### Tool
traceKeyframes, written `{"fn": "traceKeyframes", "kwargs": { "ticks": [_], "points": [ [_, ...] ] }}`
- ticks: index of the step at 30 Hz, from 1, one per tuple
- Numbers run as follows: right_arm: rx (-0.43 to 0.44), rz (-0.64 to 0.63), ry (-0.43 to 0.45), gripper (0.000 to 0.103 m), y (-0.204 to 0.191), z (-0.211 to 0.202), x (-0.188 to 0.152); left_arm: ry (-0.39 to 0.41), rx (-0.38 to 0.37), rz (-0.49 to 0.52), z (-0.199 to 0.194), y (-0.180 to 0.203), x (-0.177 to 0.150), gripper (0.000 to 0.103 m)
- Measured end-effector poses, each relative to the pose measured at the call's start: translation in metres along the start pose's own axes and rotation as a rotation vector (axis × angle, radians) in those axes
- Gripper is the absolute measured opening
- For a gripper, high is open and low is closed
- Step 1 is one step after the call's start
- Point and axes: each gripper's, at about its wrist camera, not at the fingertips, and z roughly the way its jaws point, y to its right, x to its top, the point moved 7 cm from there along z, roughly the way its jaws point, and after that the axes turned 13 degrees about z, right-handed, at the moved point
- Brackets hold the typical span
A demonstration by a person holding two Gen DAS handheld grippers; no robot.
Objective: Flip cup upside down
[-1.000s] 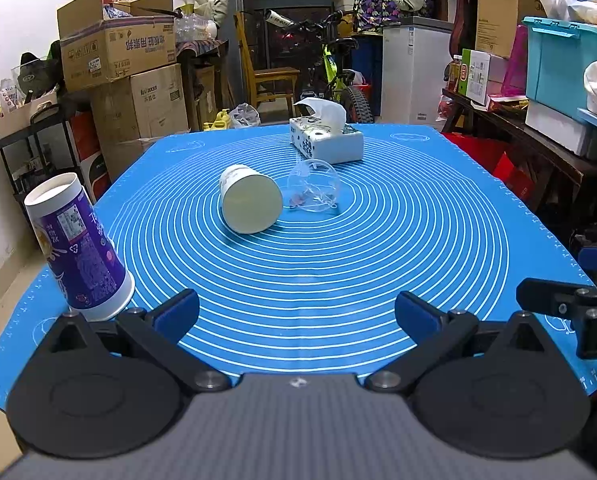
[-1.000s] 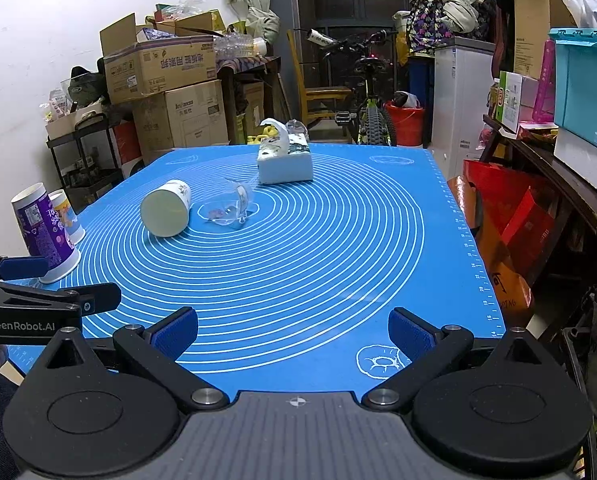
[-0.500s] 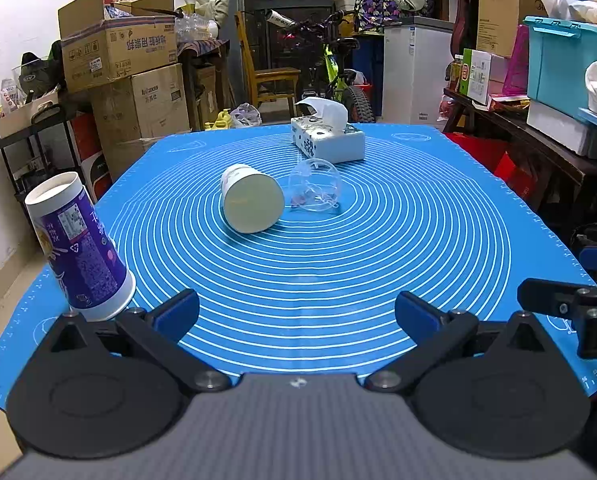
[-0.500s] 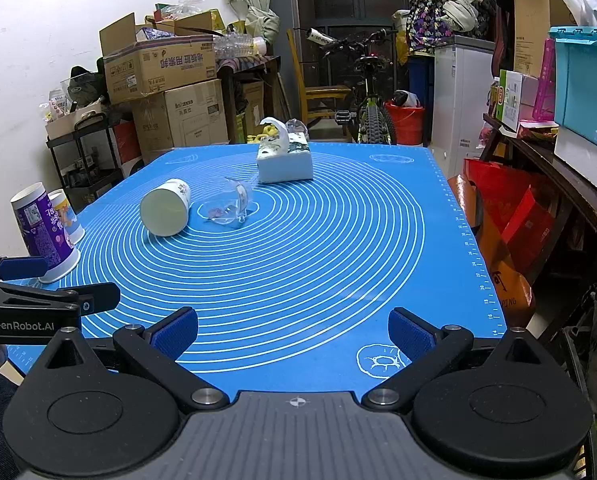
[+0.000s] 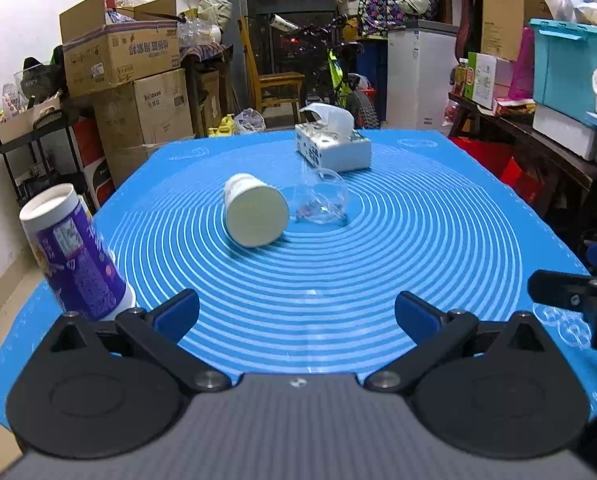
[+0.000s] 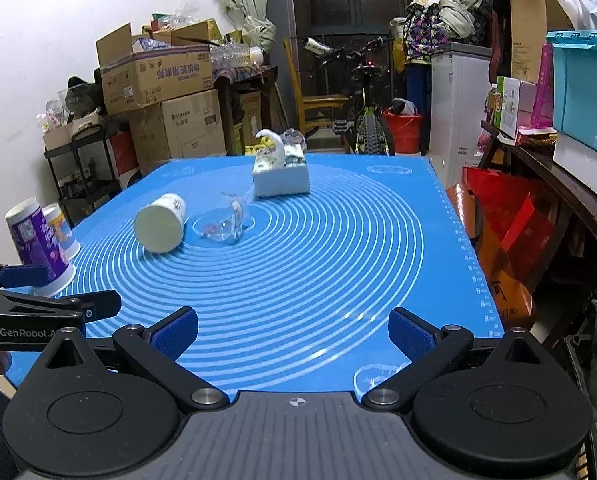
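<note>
A white paper cup (image 5: 255, 211) lies on its side near the middle of the blue mat (image 5: 378, 272), its flat base toward me. It also shows in the right wrist view (image 6: 160, 222). A clear plastic cup (image 5: 321, 204) lies on its side just right of it, also in the right wrist view (image 6: 226, 227). A purple paper cup (image 5: 74, 260) stands upside down at the mat's near left edge. My left gripper (image 5: 297, 307) is open and empty, well short of the cups. My right gripper (image 6: 292, 328) is open and empty over the mat's near edge.
A white tissue box (image 5: 332, 146) stands behind the cups. A second small printed cup (image 6: 60, 232) stands behind the purple cup (image 6: 38, 248). Cardboard boxes (image 5: 130, 92), a chair, a bicycle and a shelf with bins (image 5: 570, 72) surround the table.
</note>
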Motion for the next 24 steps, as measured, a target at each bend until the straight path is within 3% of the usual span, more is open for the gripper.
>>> {"fn": "traceKeyframes", "kwargs": {
  "ticks": [12, 21, 24],
  "points": [
    [-0.003, 0.069, 0.082, 0.101, 0.004, 0.033, 0.049, -0.013, 0.029, -0.062, 0.075, -0.038, 0.045, 0.103],
    [-0.031, 0.088, 0.07, 0.101, 0.014, 0.057, 0.053, -0.124, 0.087, -0.274, 0.141, -0.079, 0.05, 0.102],
    [-0.039, 0.093, 0.061, 0.101, 0.019, 0.064, 0.052, -0.154, 0.079, -0.278, 0.153, -0.082, 0.05, 0.098]
  ]
}}
